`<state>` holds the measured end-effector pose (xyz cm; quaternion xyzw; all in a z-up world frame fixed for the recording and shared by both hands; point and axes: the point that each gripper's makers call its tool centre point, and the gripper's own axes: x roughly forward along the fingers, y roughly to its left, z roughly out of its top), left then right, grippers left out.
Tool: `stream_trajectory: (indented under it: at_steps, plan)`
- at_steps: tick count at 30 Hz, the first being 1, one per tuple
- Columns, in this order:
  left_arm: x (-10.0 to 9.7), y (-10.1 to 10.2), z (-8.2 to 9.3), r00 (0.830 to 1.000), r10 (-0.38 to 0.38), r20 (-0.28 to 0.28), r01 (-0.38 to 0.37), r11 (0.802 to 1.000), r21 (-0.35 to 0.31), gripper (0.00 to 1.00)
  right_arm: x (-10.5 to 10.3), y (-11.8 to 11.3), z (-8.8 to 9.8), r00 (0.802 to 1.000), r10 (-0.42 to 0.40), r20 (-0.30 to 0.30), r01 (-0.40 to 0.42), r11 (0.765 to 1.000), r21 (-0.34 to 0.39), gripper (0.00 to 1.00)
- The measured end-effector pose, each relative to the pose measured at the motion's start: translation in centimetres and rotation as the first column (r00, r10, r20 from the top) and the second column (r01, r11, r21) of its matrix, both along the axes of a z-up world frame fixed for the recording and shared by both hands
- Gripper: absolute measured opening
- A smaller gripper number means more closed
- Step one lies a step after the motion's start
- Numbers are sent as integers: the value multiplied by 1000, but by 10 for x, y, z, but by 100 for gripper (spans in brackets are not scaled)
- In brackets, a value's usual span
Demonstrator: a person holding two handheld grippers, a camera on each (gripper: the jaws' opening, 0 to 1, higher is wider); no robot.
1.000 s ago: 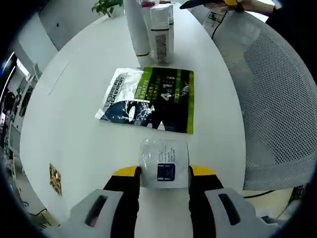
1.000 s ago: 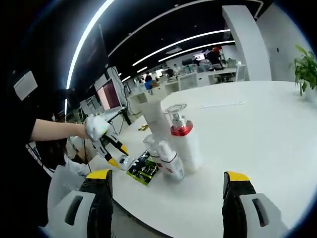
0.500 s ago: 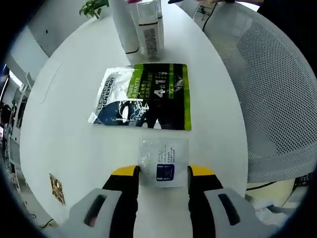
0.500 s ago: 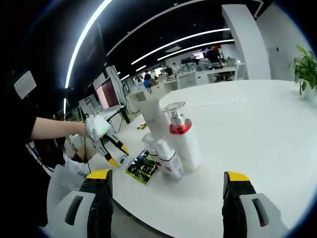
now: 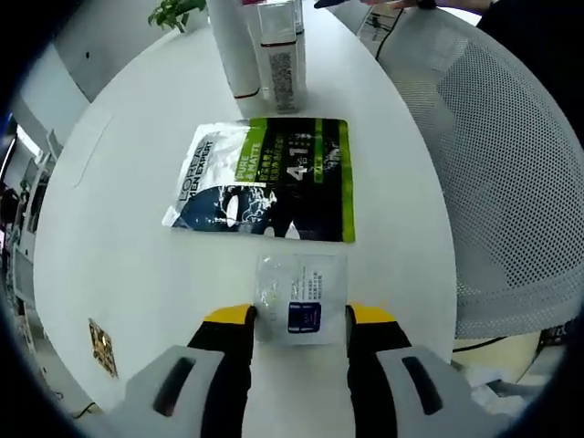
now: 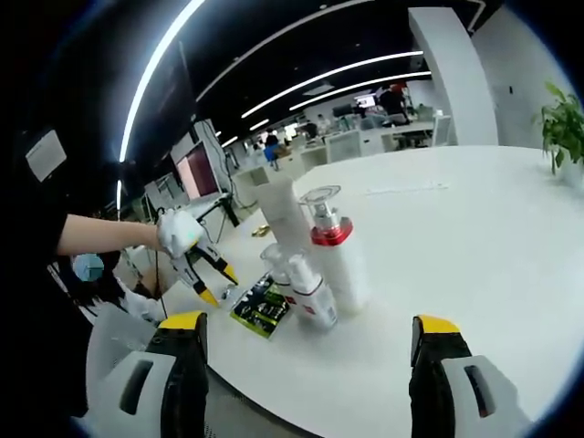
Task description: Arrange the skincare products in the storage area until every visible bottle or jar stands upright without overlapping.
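A round white table [image 5: 137, 164] with a smooth matte top takes up most of the left gripper view; a grey mesh chair [image 5: 511, 182] curves around its edge at 3 o'clock, and a small leafy plant [image 5: 173, 11] stands at 11 o'clock. In the right gripper view the same table [image 6: 456, 228] stretches back into a dim open office with long bright ceiling light strips [image 6: 164, 64], monitors [image 6: 196, 173] and desks.

The left gripper [image 5: 299, 315], yellow-tipped with grey bodies, is closed narrowly on a small clear sachet [image 5: 299, 292], a flat crinkly packet with a blue label, lying on the table at 6 o'clock. Just beyond it lies a pouch [image 5: 265, 178], flat, glossy, dark blue with green panels and white print. At 12 o'clock stand a tall white tube [image 5: 230, 46] with a red band at its base and a clear boxy bottle [image 5: 281, 55] with a printed label, close together.

In the right gripper view the right gripper [image 6: 306, 328] is spread wide with nothing between its jaws. Ahead at centre stand a white pump bottle [image 6: 336, 260] with a red collar and clear cap, a smaller bottle [image 6: 310, 292] and the tall tube [image 6: 285, 214], all upright in a tight cluster. The pouch [image 6: 260, 308] lies beside them at 9 o'clock, and a gloved hand [image 6: 178, 233] holds the left gripper [image 6: 212, 278] just beyond it
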<state>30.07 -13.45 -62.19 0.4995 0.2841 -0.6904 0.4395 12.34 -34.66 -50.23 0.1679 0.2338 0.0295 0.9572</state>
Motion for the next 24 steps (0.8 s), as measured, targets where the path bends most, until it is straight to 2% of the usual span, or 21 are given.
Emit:
stream_trajectory:
  at_steps: [11, 18, 20, 22, 24]
  plan:
    - [3, 0, 3, 1000, 28, -7, -28, 999, -15, 38, 0, 0, 1, 1000, 0, 2, 0, 1000, 1, 98]
    - [5, 1, 10, 997, 77, -27, -78, 996, -41, 47, 0, 0, 1, 1000, -2, 5, 2, 1000, 0, 98]
    - [2, -8, 16, 986, 154, -65, -160, 982, -98, 48, 0, 0, 2, 1000, -3, 9, 3, 1000, 0, 98]
    - [2, -14, 22, 969, 228, -100, -241, 959, -151, 50, 0, -1, 2, 1000, -4, 11, 4, 1000, -1, 98]
    - [4, -20, 28, 937, 321, -136, -344, 914, -215, 53, 0, -1, 3, 1000, -6, 14, 6, 1000, -1, 98]
